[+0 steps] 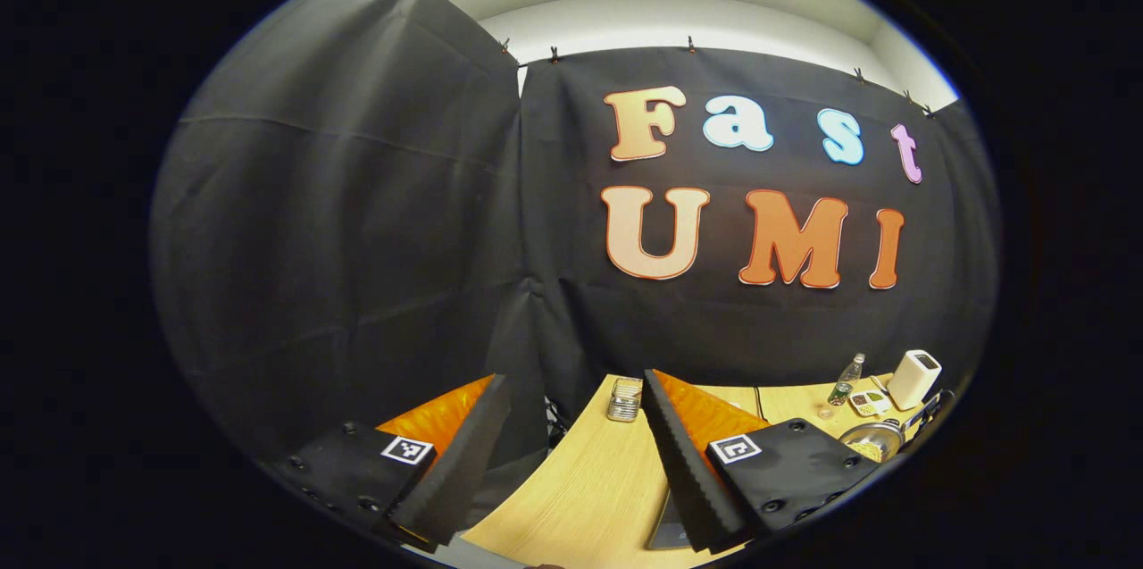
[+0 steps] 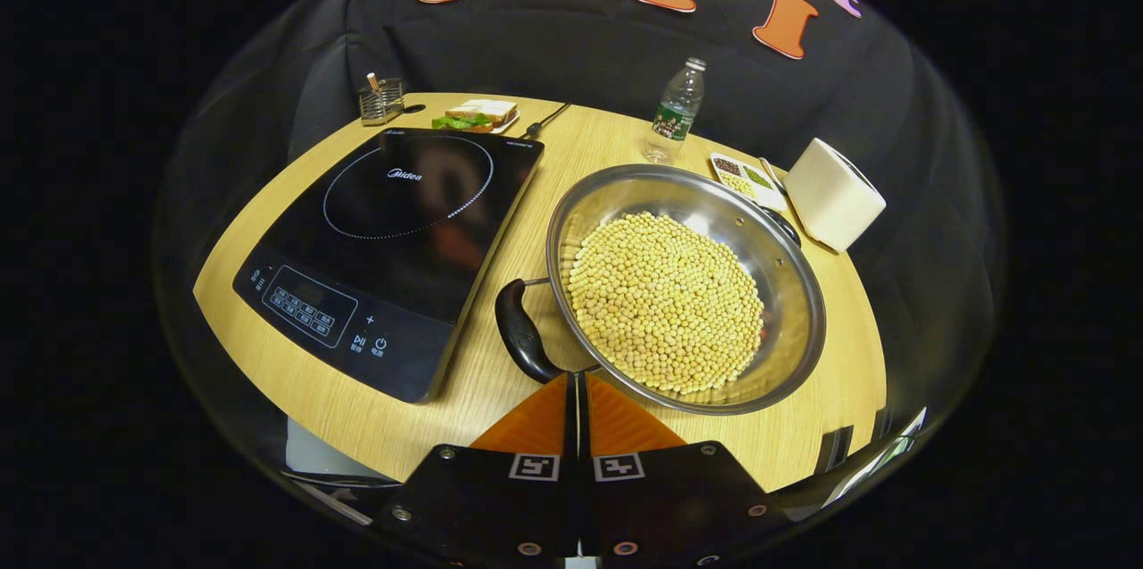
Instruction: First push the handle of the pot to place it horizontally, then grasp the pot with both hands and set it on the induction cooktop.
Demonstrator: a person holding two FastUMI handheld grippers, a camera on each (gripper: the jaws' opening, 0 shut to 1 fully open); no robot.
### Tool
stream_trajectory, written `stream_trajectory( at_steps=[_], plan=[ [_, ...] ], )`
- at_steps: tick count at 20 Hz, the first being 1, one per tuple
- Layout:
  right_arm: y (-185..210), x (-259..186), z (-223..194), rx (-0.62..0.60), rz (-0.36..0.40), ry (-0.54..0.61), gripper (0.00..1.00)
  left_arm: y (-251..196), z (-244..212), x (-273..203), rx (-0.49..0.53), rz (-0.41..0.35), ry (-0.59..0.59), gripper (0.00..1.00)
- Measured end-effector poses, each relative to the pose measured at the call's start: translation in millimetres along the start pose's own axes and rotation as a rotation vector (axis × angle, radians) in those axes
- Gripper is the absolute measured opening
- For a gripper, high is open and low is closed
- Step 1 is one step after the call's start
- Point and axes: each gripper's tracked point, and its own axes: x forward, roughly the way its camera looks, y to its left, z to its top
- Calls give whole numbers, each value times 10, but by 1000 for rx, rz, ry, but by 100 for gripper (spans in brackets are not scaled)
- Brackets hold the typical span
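A steel pot (image 2: 683, 288), heaped with pale soybeans (image 2: 665, 314), sits on a round wooden table (image 2: 500, 372) just beside the black induction cooktop (image 2: 393, 247), not yet on it. In the right gripper view, the right gripper (image 2: 576, 381) hovers low at the table's near edge, its two fingers pressed together with nothing between them — a closed wedge that looks suited to nudging rather than grasping. Its tip points at the near handle (image 2: 521, 332), a dark loop at the pot's rim on the cooktop side, close to it; whether the two touch cannot be told. A second handle (image 2: 784, 225) shows at the far rim. The pair lie on a slant across the table, so the judgement is that the push to square them up is the step in hand, and the two-handed lift waits behind it.

The left gripper (image 1: 571, 435), in its own view, hangs well off to the side with its fingers spread wide apart and empty, aimed at the booth's cloth wall over the table's edge — apparently held back until the pot is ready to be gripped. The pot shows small at the far right of that view.

Beyond the pot stand a water bottle (image 2: 676, 112), a white canister (image 2: 832, 192) and a small divided dish (image 2: 743, 176); behind the cooktop are a sandwich (image 2: 478, 113) and a metal holder (image 2: 381, 98).
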Motion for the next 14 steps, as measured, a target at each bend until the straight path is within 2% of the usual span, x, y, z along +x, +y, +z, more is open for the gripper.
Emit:
stream_trajectory(
  at_steps=[14],
  plan=[
    [253, 163, 241, 16, 17, -11, 0, 274, -18, 97, 6, 39, 3, 97]
  ],
)
